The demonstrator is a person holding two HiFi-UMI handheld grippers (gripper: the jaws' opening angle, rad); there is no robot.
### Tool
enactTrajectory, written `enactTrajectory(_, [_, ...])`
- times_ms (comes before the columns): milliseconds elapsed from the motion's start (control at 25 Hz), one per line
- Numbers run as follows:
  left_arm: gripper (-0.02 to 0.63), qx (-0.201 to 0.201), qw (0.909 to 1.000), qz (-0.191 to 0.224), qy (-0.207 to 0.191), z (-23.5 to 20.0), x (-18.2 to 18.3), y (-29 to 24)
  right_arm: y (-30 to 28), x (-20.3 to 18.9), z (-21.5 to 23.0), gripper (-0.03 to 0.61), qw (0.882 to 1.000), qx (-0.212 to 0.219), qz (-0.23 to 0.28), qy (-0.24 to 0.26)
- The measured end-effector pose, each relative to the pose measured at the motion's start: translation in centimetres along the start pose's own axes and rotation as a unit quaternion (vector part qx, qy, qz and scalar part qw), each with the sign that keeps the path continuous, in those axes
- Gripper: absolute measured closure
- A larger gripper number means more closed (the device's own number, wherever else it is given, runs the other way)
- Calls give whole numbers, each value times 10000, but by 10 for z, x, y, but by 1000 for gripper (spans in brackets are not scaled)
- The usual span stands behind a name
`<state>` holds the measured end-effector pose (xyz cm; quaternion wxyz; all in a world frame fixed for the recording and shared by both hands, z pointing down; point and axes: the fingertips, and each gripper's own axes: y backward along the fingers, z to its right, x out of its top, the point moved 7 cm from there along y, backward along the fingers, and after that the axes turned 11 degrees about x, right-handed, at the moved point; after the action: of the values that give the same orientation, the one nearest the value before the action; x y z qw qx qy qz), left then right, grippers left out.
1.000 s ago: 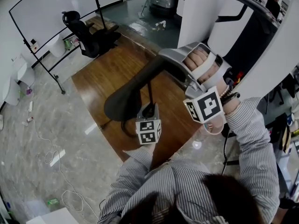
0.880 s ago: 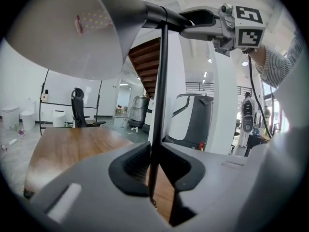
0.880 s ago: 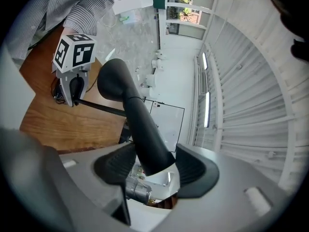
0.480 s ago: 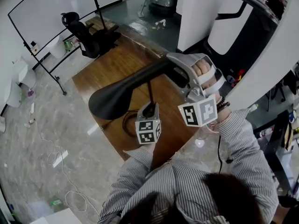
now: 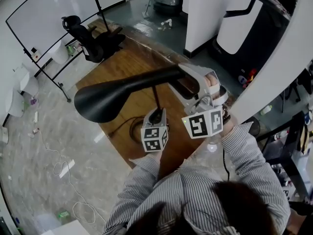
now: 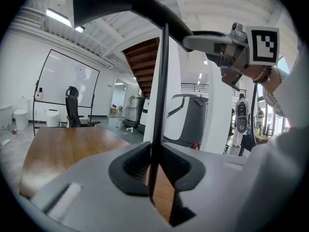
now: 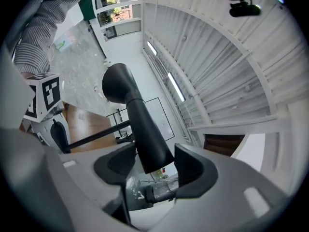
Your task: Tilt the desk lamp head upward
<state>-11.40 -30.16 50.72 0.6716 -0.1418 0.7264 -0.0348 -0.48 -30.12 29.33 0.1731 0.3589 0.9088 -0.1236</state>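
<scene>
The black desk lamp's cone-shaped head (image 5: 100,99) reaches out to the left over the wooden desk (image 5: 122,65), carried on a thin black pole (image 5: 156,97). My left gripper (image 5: 156,116) is shut on that pole (image 6: 159,95), which runs up between its pads. My right gripper (image 5: 188,82) is shut on the narrow neck end of the lamp head (image 7: 145,134), and the wide shade (image 7: 118,83) points away from it. In the left gripper view the right gripper (image 6: 212,42) shows at the top right, on the head (image 6: 101,1).
A black office chair (image 5: 85,33) and a whiteboard (image 5: 44,18) stand beyond the desk's far left. A cable (image 5: 124,126) loops on the desk's near edge. White cords trail over the marble floor (image 5: 54,165). A white pillar (image 5: 205,13) rises at the right.
The lamp head has swung up and further left, its shade now higher and closer to the head camera. My right gripper turned with it. The left gripper stayed on the pole.
</scene>
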Motion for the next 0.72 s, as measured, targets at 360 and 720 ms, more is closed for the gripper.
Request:
enactTrajectory(360, [557, -146, 9999, 14, -14, -1, 0, -1, -1, -2, -13, 333, 9943, -119, -21, -1060])
enactTrajectory(720, [557, -190, 9998, 62, -22, -2, -1, -1, -2, -3, -25, 341, 9783, -130, 153, -2060])
